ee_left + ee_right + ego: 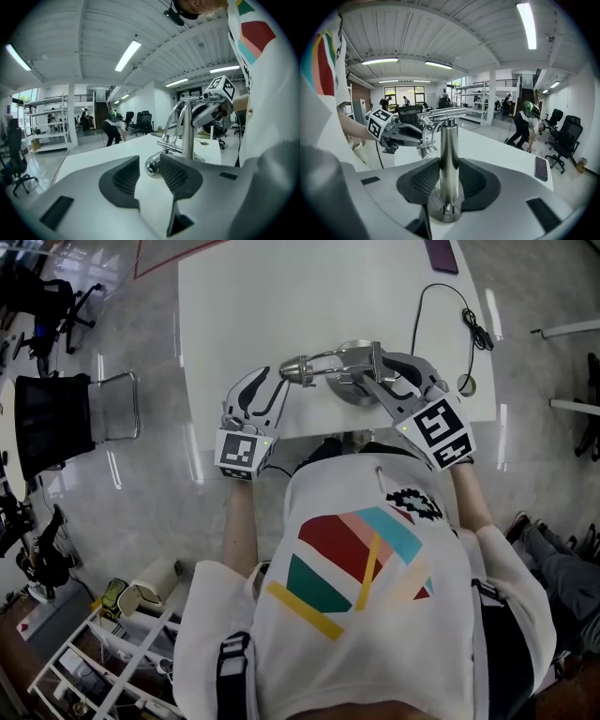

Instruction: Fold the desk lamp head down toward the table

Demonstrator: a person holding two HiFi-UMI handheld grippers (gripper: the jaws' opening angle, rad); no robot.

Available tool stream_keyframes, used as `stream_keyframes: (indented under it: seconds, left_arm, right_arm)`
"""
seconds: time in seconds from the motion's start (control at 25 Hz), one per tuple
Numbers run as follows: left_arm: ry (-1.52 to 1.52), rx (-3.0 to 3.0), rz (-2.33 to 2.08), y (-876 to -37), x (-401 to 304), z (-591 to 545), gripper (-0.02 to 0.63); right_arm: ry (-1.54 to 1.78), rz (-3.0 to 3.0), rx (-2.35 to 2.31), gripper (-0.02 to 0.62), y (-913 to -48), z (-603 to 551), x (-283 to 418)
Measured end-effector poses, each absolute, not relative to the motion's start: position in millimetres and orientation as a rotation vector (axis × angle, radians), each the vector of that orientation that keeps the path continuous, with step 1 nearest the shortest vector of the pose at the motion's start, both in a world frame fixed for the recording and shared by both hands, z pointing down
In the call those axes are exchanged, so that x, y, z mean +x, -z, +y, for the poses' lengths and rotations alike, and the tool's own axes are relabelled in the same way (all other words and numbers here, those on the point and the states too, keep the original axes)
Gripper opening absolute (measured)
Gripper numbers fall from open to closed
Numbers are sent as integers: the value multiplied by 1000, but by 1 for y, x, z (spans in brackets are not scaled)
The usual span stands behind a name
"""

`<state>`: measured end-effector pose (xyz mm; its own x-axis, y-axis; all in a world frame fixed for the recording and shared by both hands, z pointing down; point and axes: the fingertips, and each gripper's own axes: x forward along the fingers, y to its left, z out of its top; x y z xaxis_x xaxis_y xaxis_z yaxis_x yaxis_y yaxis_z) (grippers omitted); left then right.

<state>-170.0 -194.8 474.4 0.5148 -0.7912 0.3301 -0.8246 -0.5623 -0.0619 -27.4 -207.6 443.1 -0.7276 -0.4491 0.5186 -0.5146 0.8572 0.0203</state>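
A chrome desk lamp stands near the front edge of the white table [244,296], its round base [349,393] under a short upright post [449,150]. Its arm [443,113] runs level to the left and ends in the small lamp head [295,368], which points left. My left gripper [275,379] is open. The head's tip [152,165] lies between its jaws, close against the right pad and apart from the left one. My right gripper [375,376] is also open, and the post stands between its pads [476,180] with a gap on each side.
A black cable [445,296] loops over the table's right part, and a dark phone [441,254] lies at the far edge. A black chair [56,418] stands on the floor to the left. People and office chairs are far off in the room.
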Motion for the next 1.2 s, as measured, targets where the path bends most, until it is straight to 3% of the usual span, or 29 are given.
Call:
stream_keyframes:
  seconds: [0.12, 0.6, 1.2]
  left_arm:
    - [-632, 2703, -1334, -476, -158, -190, 103]
    - [-737, 2680, -1139, -491, -144, -192, 101]
    - [-769, 2657, -1270, -487, -146, -193, 97]
  right_arm:
    - [-158, -2503, 668, 114, -443, -208, -29]
    - [-143, -2480, 568, 114, -442, -206, -33]
    - [-234, -2497, 646, 114, -443, -211, -35]
